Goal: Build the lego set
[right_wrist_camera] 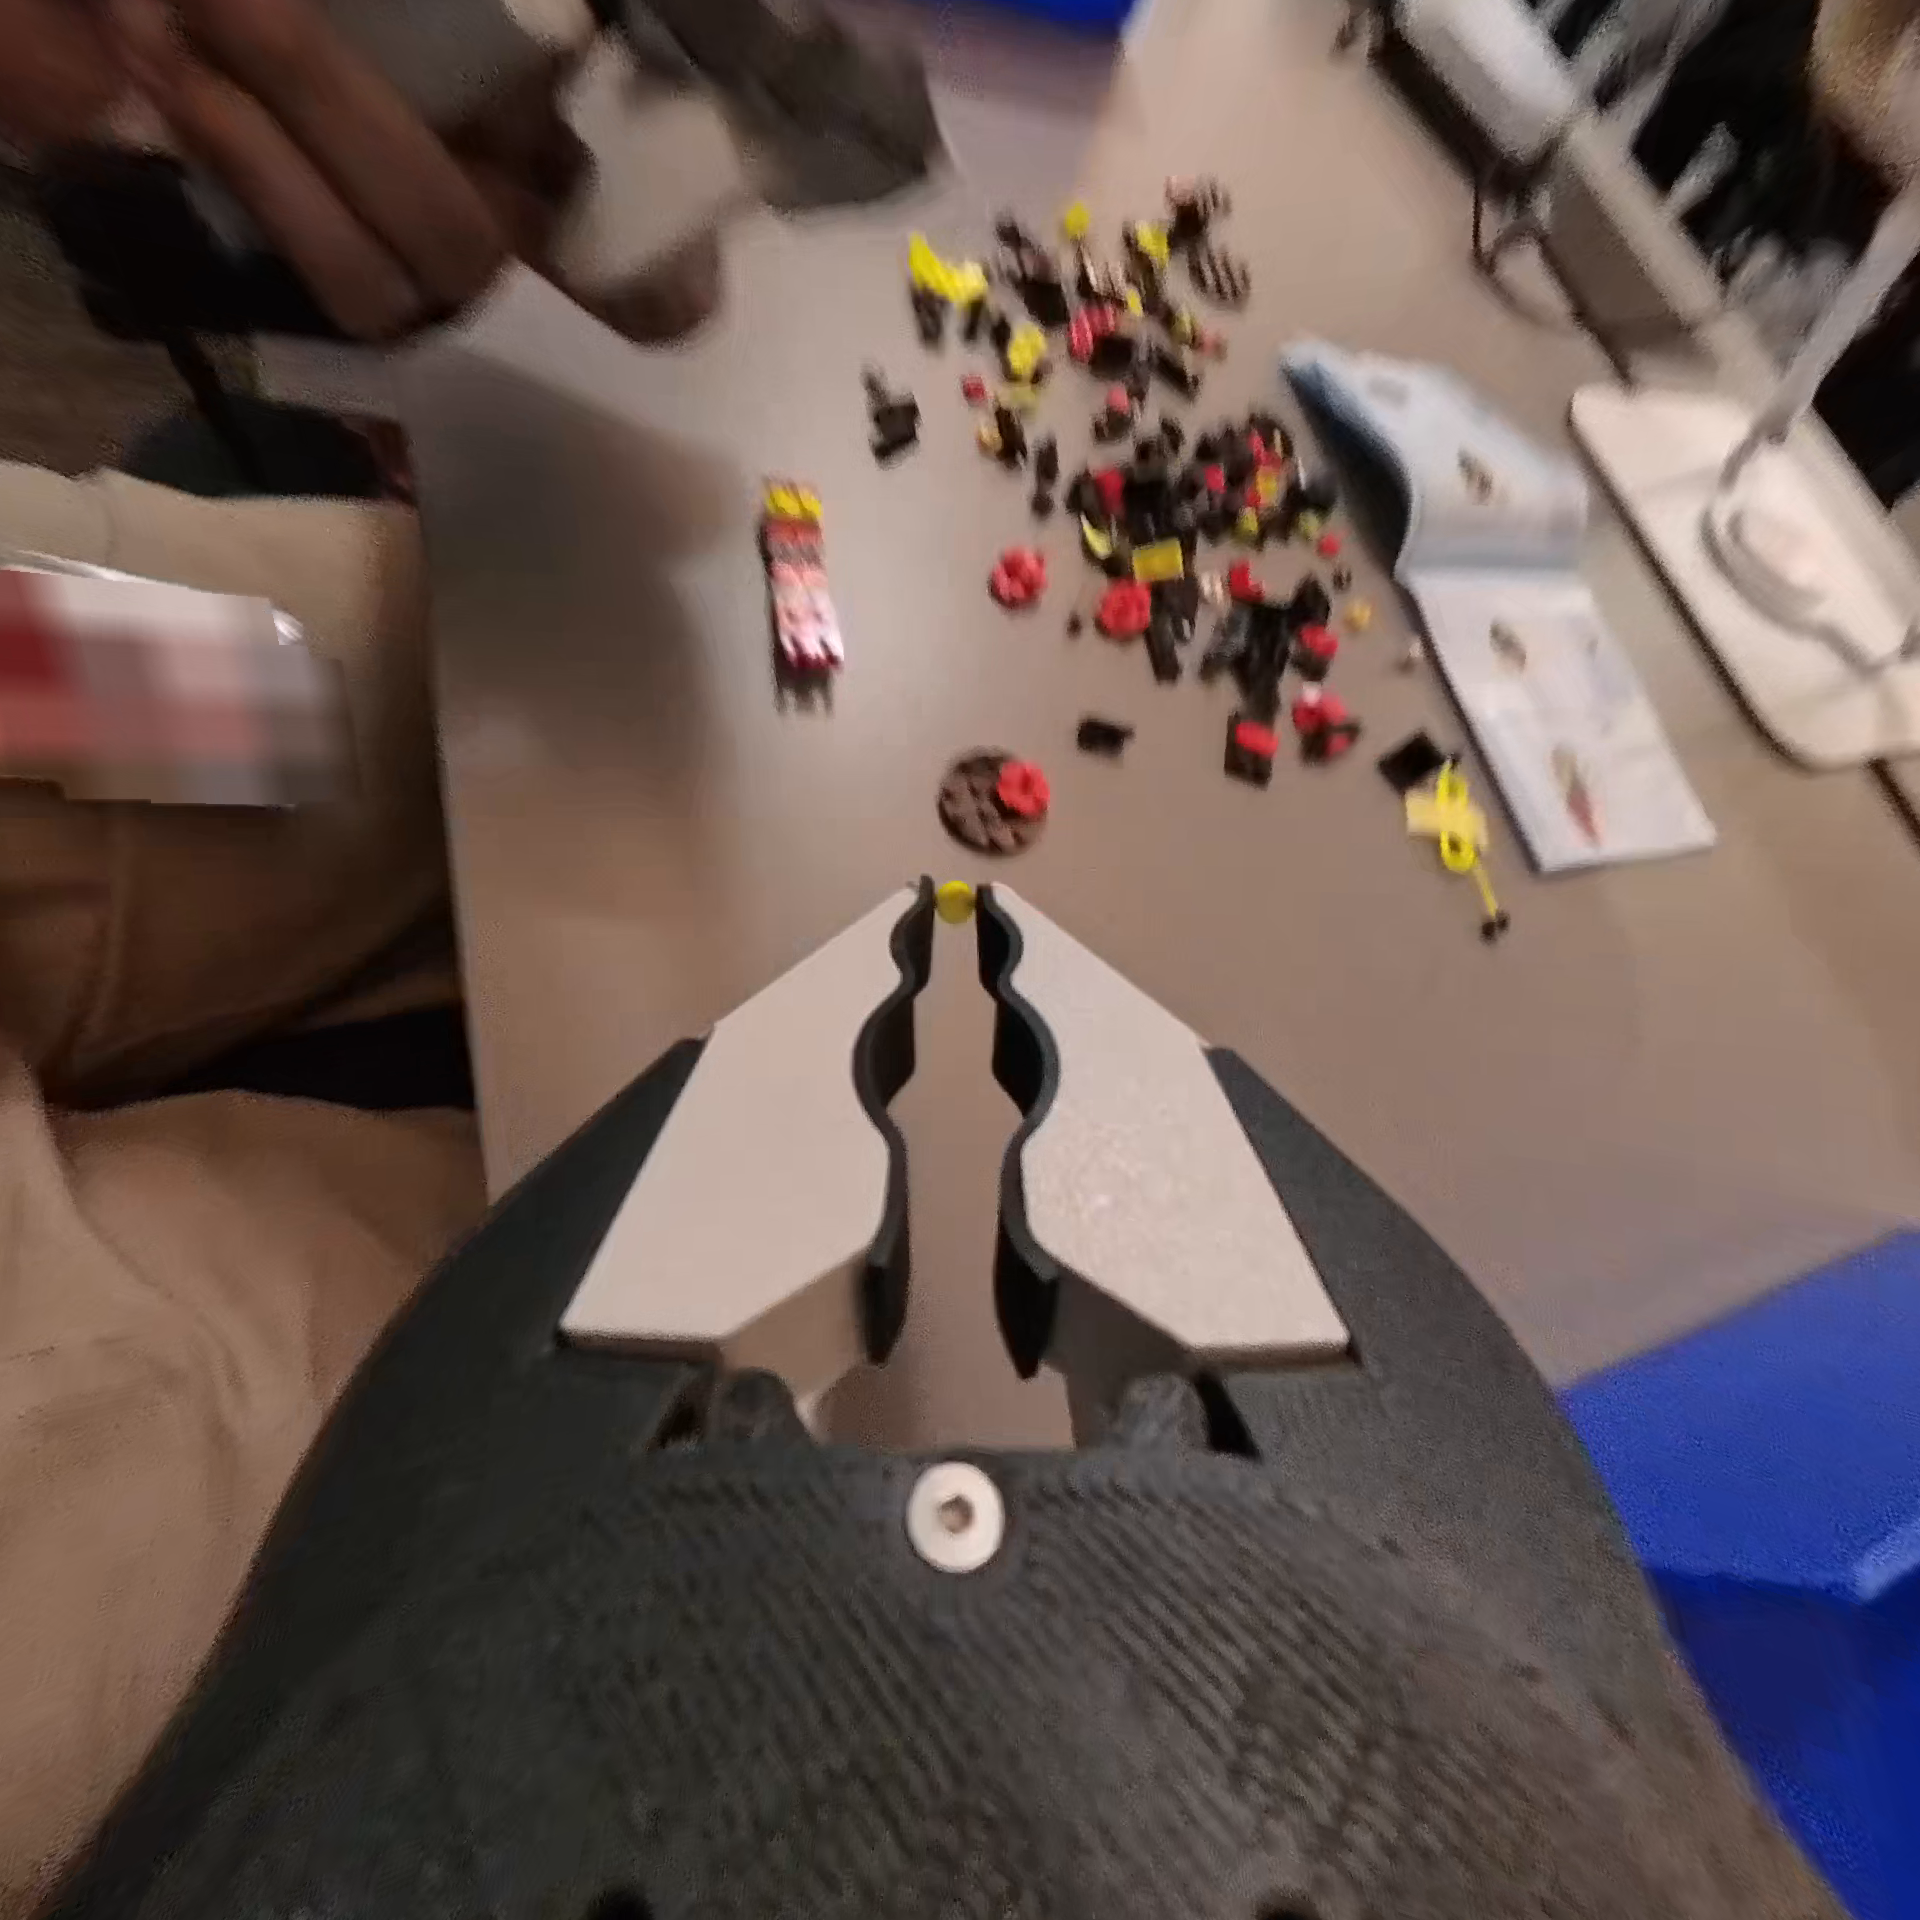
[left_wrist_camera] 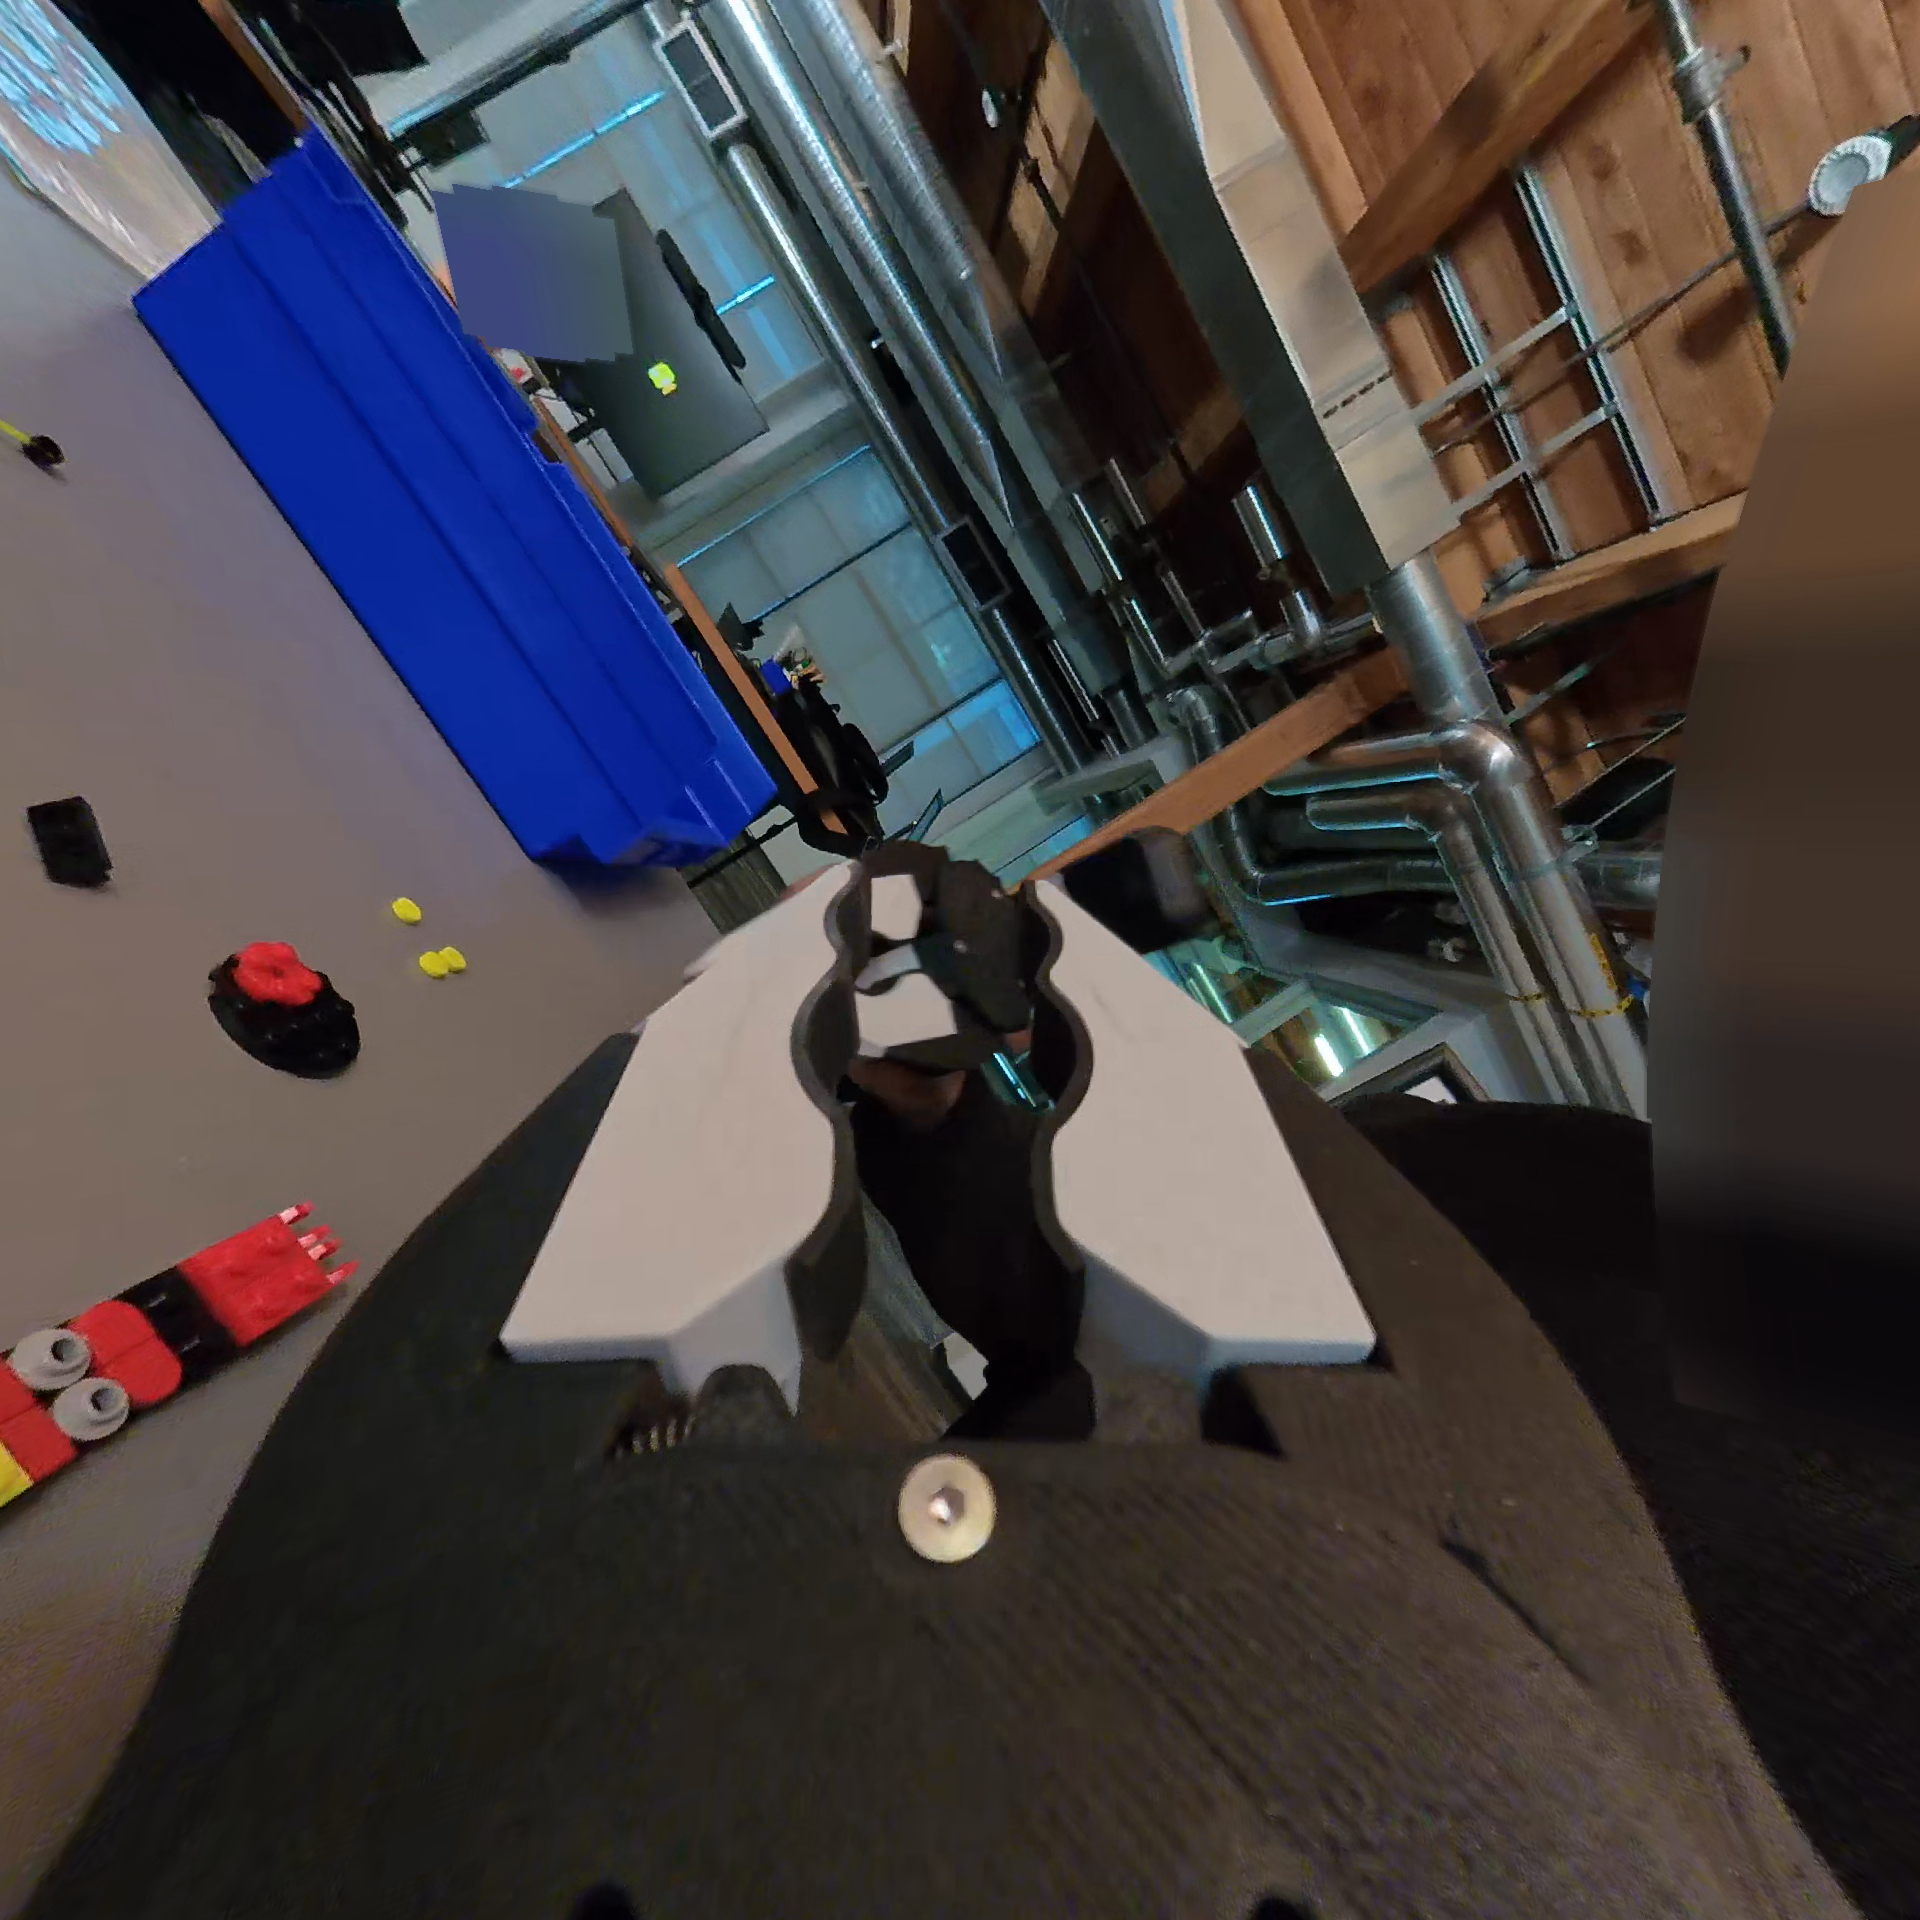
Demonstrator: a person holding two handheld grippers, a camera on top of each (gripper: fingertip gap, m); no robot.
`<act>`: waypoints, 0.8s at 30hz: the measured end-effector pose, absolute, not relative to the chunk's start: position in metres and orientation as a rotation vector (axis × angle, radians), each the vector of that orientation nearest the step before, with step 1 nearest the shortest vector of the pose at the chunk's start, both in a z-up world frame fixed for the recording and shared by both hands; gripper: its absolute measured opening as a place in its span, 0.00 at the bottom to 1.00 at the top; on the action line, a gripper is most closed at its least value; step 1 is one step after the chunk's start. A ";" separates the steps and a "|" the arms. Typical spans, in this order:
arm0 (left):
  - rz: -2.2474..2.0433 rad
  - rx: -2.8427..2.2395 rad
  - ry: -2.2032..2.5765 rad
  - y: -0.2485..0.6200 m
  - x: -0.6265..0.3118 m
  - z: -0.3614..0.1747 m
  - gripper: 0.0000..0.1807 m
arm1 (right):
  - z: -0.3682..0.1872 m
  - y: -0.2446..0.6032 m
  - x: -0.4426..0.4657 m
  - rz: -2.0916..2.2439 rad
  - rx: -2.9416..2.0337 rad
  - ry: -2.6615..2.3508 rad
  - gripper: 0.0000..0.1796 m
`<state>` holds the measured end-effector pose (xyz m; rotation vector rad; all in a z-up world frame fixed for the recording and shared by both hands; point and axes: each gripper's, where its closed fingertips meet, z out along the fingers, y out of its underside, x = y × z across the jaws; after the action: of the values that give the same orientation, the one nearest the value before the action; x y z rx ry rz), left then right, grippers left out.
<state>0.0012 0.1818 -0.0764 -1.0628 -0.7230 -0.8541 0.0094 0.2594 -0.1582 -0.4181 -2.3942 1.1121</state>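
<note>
My right gripper (right_wrist_camera: 954, 902) is shut on a small yellow round stud (right_wrist_camera: 954, 900) and holds it above the grey table (right_wrist_camera: 623, 935), just short of a black round plate with a red flower piece (right_wrist_camera: 995, 800). That plate also shows in the left wrist view (left_wrist_camera: 281, 1003), with loose yellow studs (left_wrist_camera: 442, 961) beside it. My left gripper (left_wrist_camera: 940, 883) is raised and tilted toward the room, jaws narrowly apart around a dark lego piece (left_wrist_camera: 982, 956) whose shape is hard to make out. A red, black and yellow built strip (right_wrist_camera: 800, 582) lies on the table and shows in the left wrist view (left_wrist_camera: 156, 1340).
A pile of loose black, red and yellow pieces (right_wrist_camera: 1174, 468) lies beyond the plate. An open instruction booklet (right_wrist_camera: 1507, 623) and a white stand base (right_wrist_camera: 1766, 582) are to the right. A blue bin (left_wrist_camera: 447, 520) sits at the table edge. A blurred hand (right_wrist_camera: 312, 156) is at upper left. My right fingertips sit around 12 cm from my left ones.
</note>
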 end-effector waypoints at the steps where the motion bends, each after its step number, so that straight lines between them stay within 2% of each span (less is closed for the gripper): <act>1: -0.863 -1.054 -0.723 0.181 0.002 -0.075 0.14 | -0.167 0.267 0.005 1.064 -0.470 -2.420 0.03; 7: -0.924 -1.001 -0.734 0.180 0.003 -0.073 0.13 | -0.210 0.303 -0.005 0.790 -0.685 -2.541 0.03; 13: -0.958 -0.948 -0.755 0.171 -0.007 -0.076 0.10 | -0.215 0.298 -0.007 0.813 -0.689 -2.577 0.05; 17: -0.967 -0.927 -0.751 0.168 -0.018 -0.080 0.08 | -0.206 0.298 -0.007 0.865 -0.718 -2.578 0.12; 24: -0.861 -1.015 -0.687 0.187 -0.044 -0.067 0.06 | -0.155 0.299 -0.015 1.098 -0.618 -2.413 0.07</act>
<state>-0.0436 0.1874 -0.0666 -1.0152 -0.6869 -0.8606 -0.0151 0.2989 -0.1555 -0.6179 -2.4130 1.0984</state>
